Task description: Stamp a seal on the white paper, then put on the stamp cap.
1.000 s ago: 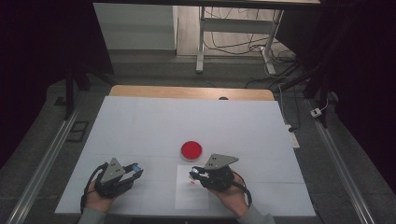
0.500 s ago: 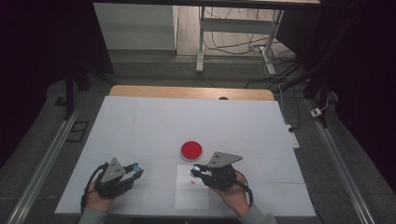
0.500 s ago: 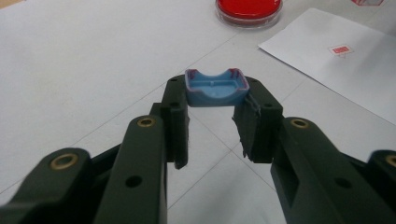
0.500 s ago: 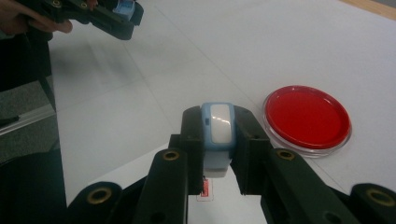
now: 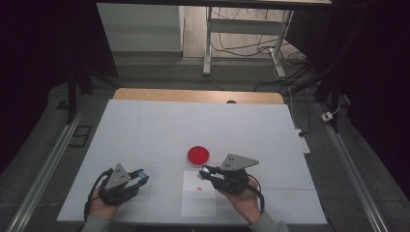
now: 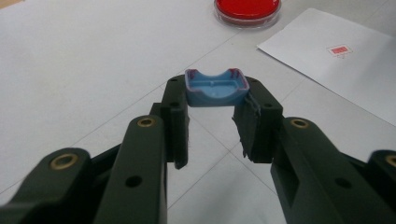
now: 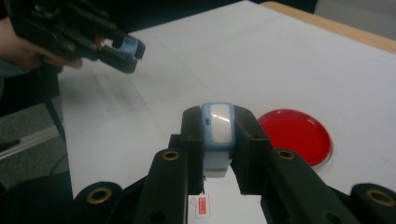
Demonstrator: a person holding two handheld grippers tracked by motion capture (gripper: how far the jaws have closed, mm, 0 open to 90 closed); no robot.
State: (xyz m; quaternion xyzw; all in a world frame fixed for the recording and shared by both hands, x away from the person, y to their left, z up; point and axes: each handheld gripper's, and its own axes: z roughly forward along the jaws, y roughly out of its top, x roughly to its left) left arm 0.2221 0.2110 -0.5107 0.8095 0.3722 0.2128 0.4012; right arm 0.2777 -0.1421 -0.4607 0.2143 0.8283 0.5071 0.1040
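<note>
Left hand-held gripper (image 5: 140, 176) pinches a blue cap (image 6: 216, 87) lower left, right hand-held gripper (image 5: 207, 172) clamps the blue-white body (image 7: 218, 135) mid-frame: square them up, then press gently.

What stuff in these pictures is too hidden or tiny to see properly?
- Red mark on the paper sheet: too small to read in the high view, cut by the bottom edge in the right gripper view.
- Blue-and-white piece in the right hand-held gripper: its jaws hide the sides.
- Blue cap in the left hand-held gripper: underside faces away.
- Red dish: contents unclear.
</note>
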